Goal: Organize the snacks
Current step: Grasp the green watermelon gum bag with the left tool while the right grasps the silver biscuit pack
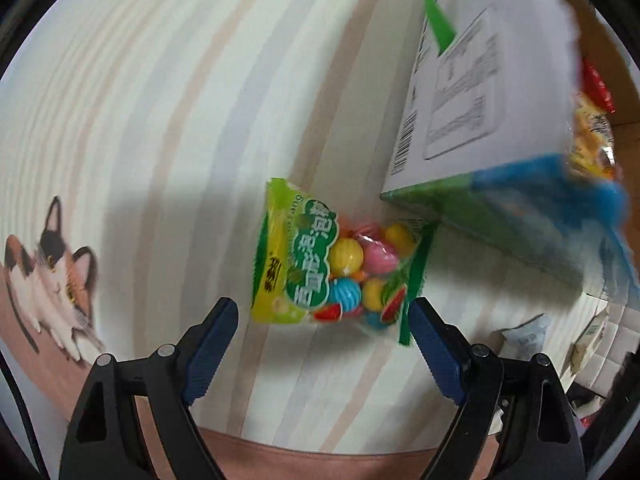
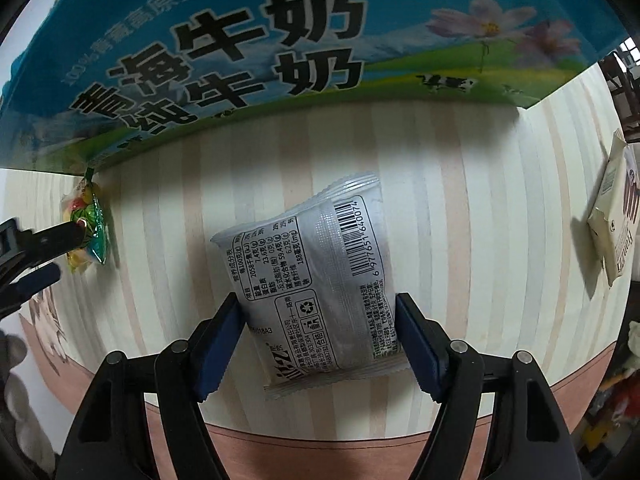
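Snacks lie on my striped tablecloth (image 2: 460, 184), and each of my tongs is at one of them. My right tongs (image 2: 318, 316) have their blue pads against both sides of a silver packet (image 2: 316, 276), which lies label-side up near the cloth's front edge; I cannot tell whether they are truly clamped on it or only touching. My left tongs (image 1: 322, 320) are spread wide and grasp nothing. Just ahead of them, between the pad tips, lies a green candy bag (image 1: 332, 272) full of coloured balls, one pad (image 1: 424, 320) close by its green edge.

Just behind the candy bag stands a milk carton box (image 1: 472, 120), its corner close to the bag. Red and yellow wrappers (image 1: 592, 136) show inside it. From the right view the same box (image 2: 280, 40) fills the back of the cloth, beyond the silver packet, with the candy bag (image 2: 86, 226) at its left corner and my left tongs (image 2: 60, 240) beside it. A cream packet (image 2: 614, 228) lies near the cloth's right edge, well apart from the rest. A cat print (image 1: 52, 276) marks the cloth's left front corner.
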A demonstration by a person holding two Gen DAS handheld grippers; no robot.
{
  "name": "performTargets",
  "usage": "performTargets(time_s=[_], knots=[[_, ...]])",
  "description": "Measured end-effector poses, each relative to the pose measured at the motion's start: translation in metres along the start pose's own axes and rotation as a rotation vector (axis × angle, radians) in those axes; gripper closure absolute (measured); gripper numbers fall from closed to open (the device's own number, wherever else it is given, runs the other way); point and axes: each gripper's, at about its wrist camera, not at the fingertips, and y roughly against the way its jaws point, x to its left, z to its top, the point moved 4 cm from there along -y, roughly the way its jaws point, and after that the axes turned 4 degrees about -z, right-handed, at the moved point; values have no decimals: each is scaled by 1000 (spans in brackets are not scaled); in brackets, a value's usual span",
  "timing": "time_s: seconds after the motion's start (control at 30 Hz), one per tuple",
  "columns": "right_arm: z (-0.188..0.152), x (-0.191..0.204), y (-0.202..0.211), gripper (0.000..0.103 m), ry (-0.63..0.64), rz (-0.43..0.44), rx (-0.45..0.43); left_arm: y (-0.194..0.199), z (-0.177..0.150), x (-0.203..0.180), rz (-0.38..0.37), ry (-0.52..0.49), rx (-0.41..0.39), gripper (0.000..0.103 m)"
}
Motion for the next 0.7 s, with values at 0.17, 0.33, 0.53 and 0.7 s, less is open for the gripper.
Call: performTargets(time_s=[0.17,0.33,0.53,0.7], knots=[[6,-4,3,25,-2,-2,6,-11,3,-1,-26,-9,13,16],[6,0,1,25,-8,-10,8,-5,5,4,-46,-3,-29,23],[4,-3,-2,26,0,-5,22,1,-7,6,-48,-16,-65,29],[-2,-12,-5,26,22,1,59,-3,-45,0,-32,-64,-36,30]])
